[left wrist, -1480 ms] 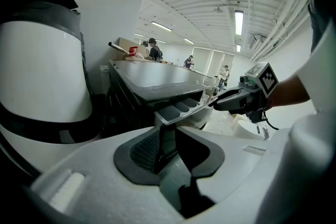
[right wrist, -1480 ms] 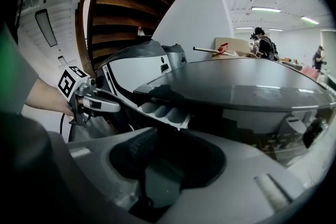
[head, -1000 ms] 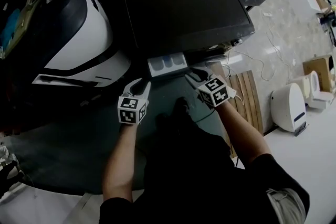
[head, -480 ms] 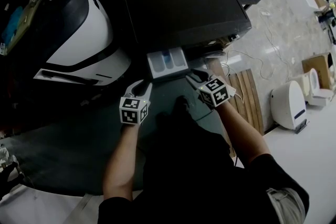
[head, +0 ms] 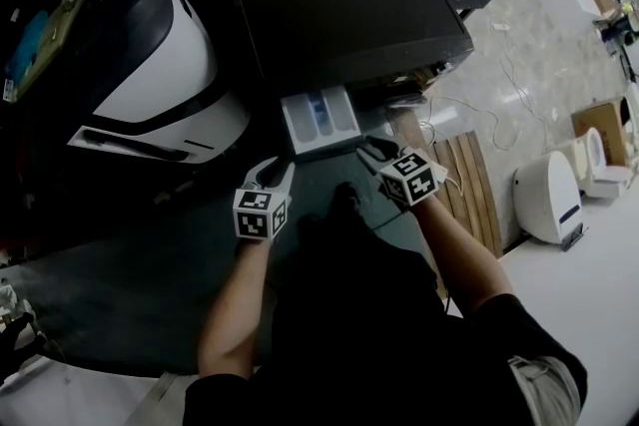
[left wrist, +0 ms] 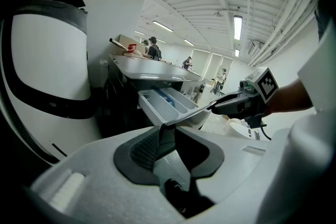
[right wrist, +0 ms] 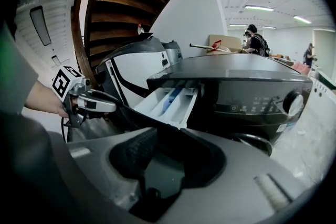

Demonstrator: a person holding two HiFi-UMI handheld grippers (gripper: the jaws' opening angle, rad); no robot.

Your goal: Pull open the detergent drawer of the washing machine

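The dark washing machine [head: 349, 5] stands ahead of me, seen from above. Its white detergent drawer [head: 319, 120] with a blue insert sticks out of the front, also visible as the drawer [left wrist: 168, 105] in the left gripper view and the drawer [right wrist: 170, 105] in the right gripper view. My left gripper [head: 281, 169] grips the left end of the drawer's dark front panel, and my right gripper [head: 369, 151] grips the right end. In the left gripper view the panel edge runs from my left gripper [left wrist: 165, 136] across to the right gripper [left wrist: 220, 106].
A large white-and-black appliance [head: 150, 55] stands close on the left of the machine. A slatted wooden pallet [head: 464, 185], loose cables [head: 479, 115] and a white device [head: 547, 203] lie on the floor at the right. People stand far off in the room.
The drawer has slid farther out of the machine toward me. Both grippers have moved back with its front panel, keeping their hold.
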